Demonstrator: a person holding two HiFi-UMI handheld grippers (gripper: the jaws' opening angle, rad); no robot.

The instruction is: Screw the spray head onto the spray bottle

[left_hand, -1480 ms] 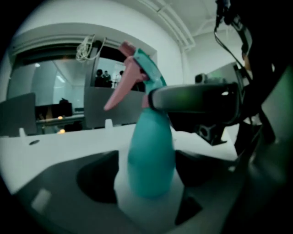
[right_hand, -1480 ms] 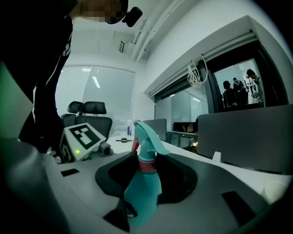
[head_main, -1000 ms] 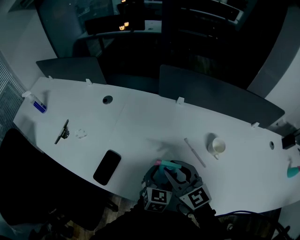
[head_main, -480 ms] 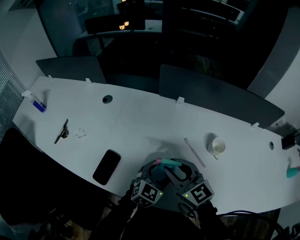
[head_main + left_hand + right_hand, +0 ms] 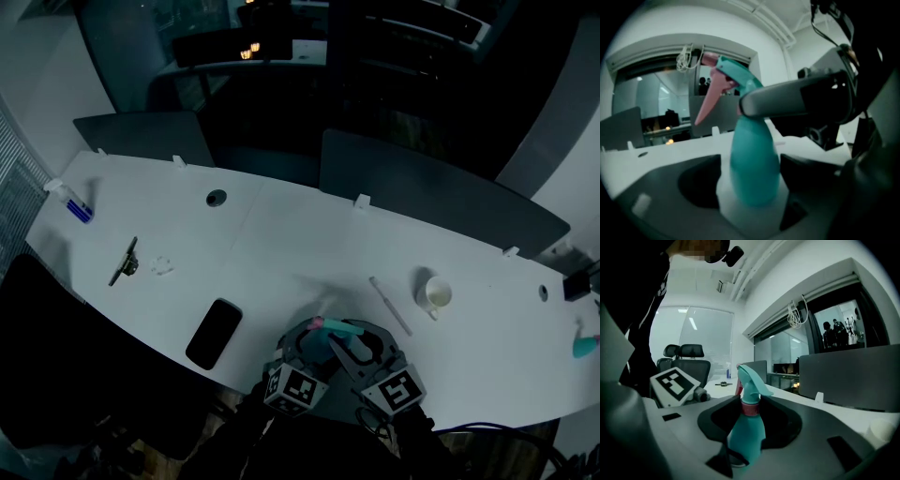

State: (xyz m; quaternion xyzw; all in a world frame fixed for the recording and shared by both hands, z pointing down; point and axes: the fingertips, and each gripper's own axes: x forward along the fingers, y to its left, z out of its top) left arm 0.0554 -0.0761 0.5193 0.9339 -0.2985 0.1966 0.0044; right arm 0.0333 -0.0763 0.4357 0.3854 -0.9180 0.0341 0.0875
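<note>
1. The teal plastic spray bottle (image 5: 746,439) is standing upright between both claws, over the near edge of the white surface (image 5: 281,244). The teal spray head with its pink trigger (image 5: 751,379) is already sitting on the neck. How far it is threaded cannot be told.
2. The pink screw collar (image 5: 750,408) is being clamped by the right claw (image 5: 750,404), one jaw pressing on each side.
3. The left claw (image 5: 752,161) has just been opening. The bottle's body is standing between its jaws, and a gap is showing on at least one side.
4. Judgement: the bottle is looking light, thin-walled and smooth, so the tapered body is likely to slip or dent under a hard squeeze. The widest part of the body suits the counter-hold, and the stiff collar suits the turning.
5. Farther out, a black phone (image 5: 214,334) and a white cup (image 5: 433,292) are lying well apart from the work.
</note>
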